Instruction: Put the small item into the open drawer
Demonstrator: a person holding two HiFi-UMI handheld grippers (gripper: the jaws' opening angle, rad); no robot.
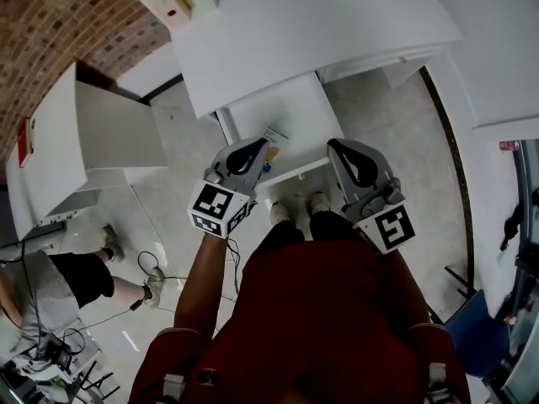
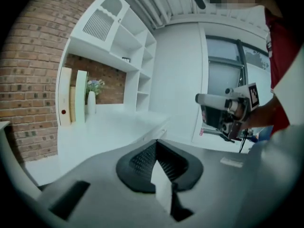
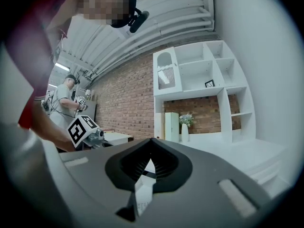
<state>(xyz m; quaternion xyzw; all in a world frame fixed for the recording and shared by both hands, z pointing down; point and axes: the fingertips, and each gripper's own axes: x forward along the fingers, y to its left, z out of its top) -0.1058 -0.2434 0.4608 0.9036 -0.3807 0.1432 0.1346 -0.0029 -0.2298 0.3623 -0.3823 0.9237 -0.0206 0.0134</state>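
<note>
head view: the small item [image 1: 272, 144] lies in the open drawer [image 1: 295, 116] below the white desk [image 1: 278, 32], just past the tip of the left gripper [image 1: 259, 151]. the right gripper [image 1: 337, 148] hovers over the drawer's other side.
left gripper view: its fingers are clenched together, empty.
right gripper view: its fingers are likewise pressed together, holding nothing.
</note>
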